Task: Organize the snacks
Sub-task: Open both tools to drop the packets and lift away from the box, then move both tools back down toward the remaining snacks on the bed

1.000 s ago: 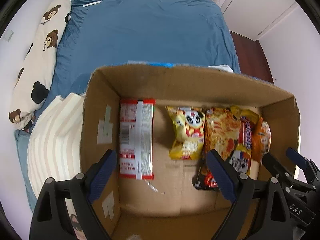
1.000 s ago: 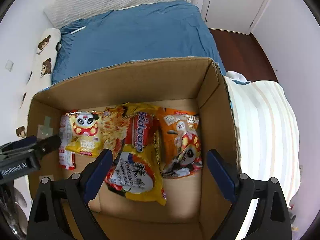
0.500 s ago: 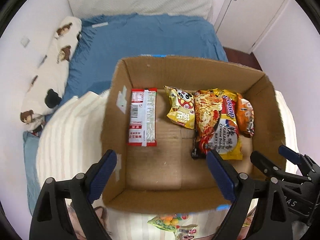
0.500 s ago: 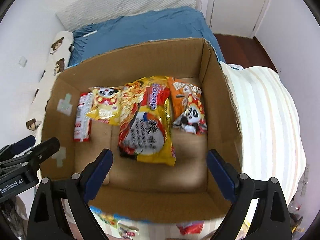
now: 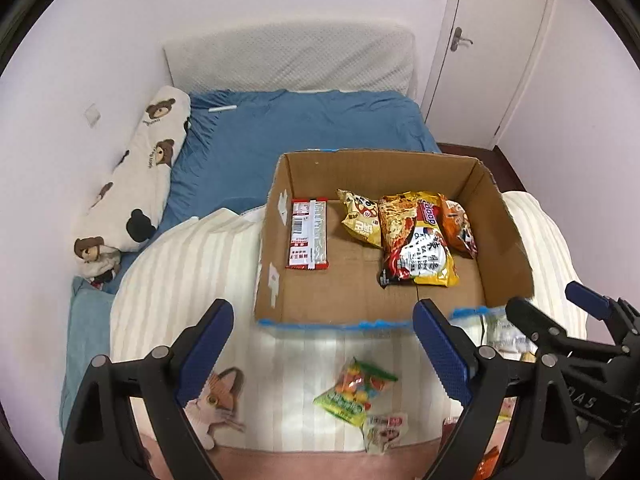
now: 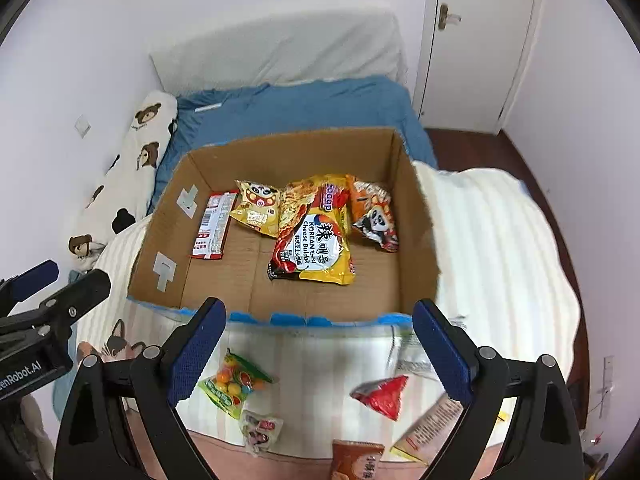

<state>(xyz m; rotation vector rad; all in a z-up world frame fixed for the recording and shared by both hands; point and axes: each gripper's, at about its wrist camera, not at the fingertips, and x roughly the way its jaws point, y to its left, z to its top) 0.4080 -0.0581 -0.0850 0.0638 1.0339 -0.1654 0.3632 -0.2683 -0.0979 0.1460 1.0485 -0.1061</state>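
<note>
Snacks are lying in two groups in front of you: loose ones nearest, on the striped blanket (image 6: 320, 356), and packed ones beyond, in the cardboard box (image 6: 416, 216). Your left gripper (image 5: 324, 350) and right gripper (image 6: 316, 346) are both hanging over the blanket with their jaws standing wide apart and nothing between them.

Your left view is showing you two loose packets clearly: the green candy bag (image 5: 354, 394) and a small pale packet (image 5: 384, 432) just below it. Your right view is giving you those two again, plus a red packet (image 6: 382, 396), an orange packet (image 6: 358, 460) at the bottom edge, a long tan pack (image 6: 430, 426) and a clear wrapper (image 6: 412, 354) by the box's near wall, making six there.

Farther on, five packs are sitting on the box floor: the red-and-white flat pack (image 5: 308, 234) alone at the left, then the yellow panda bag (image 5: 360, 218), the noodle pack (image 5: 400, 224), the yellow Korean noodle pack (image 5: 430, 258) and the orange panda bag (image 5: 458, 224), overlapping one another. Behind the box the blue bedsheet (image 5: 304, 128) is stretching to the headboard.
</note>
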